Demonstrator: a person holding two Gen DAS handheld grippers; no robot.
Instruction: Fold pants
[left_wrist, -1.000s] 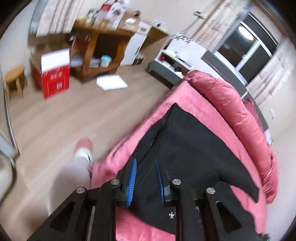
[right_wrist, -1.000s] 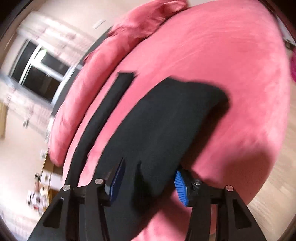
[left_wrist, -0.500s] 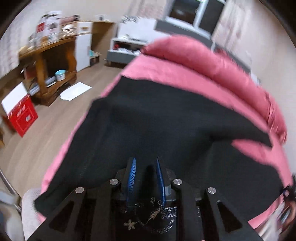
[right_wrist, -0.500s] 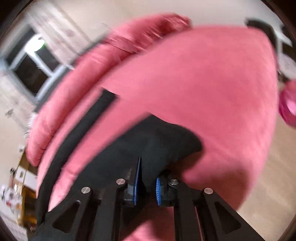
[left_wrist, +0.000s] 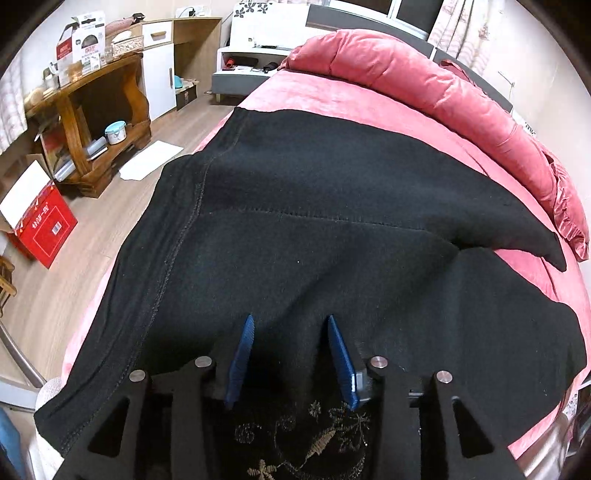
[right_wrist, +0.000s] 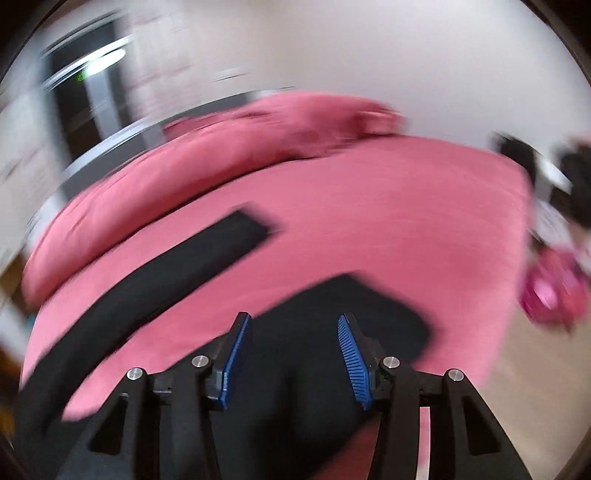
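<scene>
The black knit pants (left_wrist: 314, 229) lie spread on the pink velvet-covered bed (left_wrist: 369, 99), long axis running rightward from the left gripper (left_wrist: 290, 354). Its jaws are opening over the embroidered waist, nothing pinched. The right gripper (right_wrist: 293, 358) is likewise opening above a leg end (right_wrist: 351, 314), with bare bed beyond.

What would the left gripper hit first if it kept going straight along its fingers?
Most likely the black pants spread over the pink bed. The left gripper, its fingers opening, points down at that cloth; how near is unclear.
</scene>
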